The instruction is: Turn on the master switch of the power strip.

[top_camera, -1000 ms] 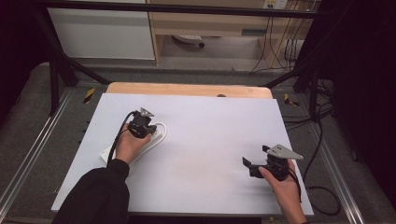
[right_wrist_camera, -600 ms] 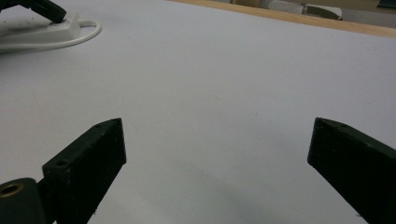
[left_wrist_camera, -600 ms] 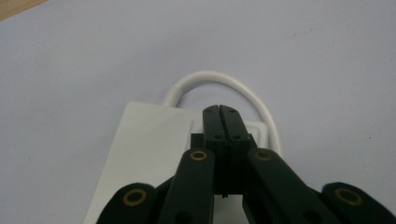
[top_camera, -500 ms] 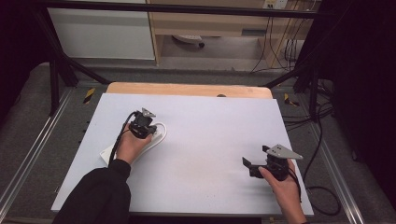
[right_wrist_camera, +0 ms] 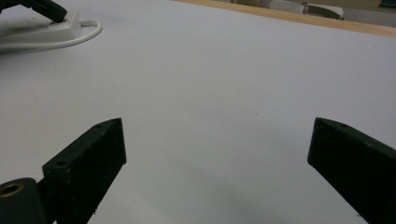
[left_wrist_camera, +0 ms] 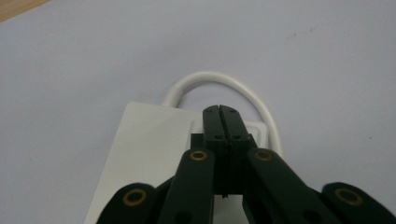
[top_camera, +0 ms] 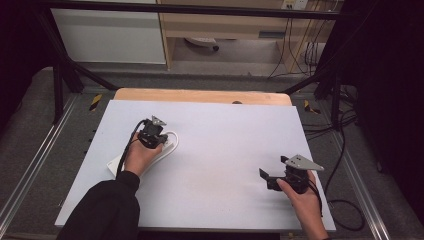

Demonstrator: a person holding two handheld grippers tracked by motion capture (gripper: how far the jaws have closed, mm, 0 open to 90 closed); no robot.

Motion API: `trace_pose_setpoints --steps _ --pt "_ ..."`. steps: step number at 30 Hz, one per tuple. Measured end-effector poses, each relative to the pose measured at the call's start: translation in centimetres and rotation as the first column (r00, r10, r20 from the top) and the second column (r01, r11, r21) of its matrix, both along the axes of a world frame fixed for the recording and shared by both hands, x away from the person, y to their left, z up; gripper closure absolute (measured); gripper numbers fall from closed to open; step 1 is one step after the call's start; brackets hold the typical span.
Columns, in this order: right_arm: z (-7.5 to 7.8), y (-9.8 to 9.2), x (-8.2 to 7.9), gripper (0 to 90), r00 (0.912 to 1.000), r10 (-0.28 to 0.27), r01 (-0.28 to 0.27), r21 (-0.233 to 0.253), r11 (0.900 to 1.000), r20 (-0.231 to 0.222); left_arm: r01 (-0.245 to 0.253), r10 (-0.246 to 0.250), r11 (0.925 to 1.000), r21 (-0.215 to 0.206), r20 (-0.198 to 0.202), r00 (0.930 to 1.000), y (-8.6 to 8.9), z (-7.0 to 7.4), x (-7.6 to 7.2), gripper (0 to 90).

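White power strip (left_wrist_camera: pixel 154 154) on the bench (top_camera: pixel 225 150): left tool (left_wrist_camera: pixel 219 112) pressed together above it; right tool (right_wrist_camera: pixel 217 154) spread, well apart.

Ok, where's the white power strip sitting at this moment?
In the high view the white power strip lies on the left side of the white table, under the left tongs, its white cord looping beyond them; the right tongs are far across.

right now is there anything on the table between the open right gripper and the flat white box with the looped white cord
Nothing. In the high view, only bare white tabletop separates the right gripper from the flat white box with its looped white cord; the right gripper view agrees.
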State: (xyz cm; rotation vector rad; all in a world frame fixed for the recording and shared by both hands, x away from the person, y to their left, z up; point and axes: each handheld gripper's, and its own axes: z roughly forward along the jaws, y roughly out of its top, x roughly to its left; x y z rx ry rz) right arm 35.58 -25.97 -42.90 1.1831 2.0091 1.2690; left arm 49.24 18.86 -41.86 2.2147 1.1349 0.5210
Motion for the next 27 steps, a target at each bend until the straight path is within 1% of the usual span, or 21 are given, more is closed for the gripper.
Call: trace_pose_setpoints --steps 7,18,21,27 --pt "0.02 -0.02 -0.01 4.8 1.0000 -0.003 0.003 0.001 1.000 -0.002 -0.003 0.003 0.9996 -0.026 -0.009 1.0000 0.27 -0.04 0.09 90.0" --pt "0.03 -0.06 -0.01 4.8 1.0000 -0.005 0.005 0.004 1.000 0.001 -0.002 0.002 0.9996 -0.029 -0.008 1.0000 0.32 -0.04 0.10 90.0" --pt "0.05 -0.08 -0.02 4.8 1.0000 -0.004 0.004 0.003 1.000 0.001 -0.006 0.005 0.9992 -0.040 -0.010 0.9999 0.41 -0.08 0.11 90.0" --pt "0.06 -0.13 -0.02 4.8 1.0000 -0.005 0.005 0.001 1.000 0.003 -0.008 0.008 0.9989 -0.047 -0.012 0.9999 0.46 -0.09 0.13 90.0"
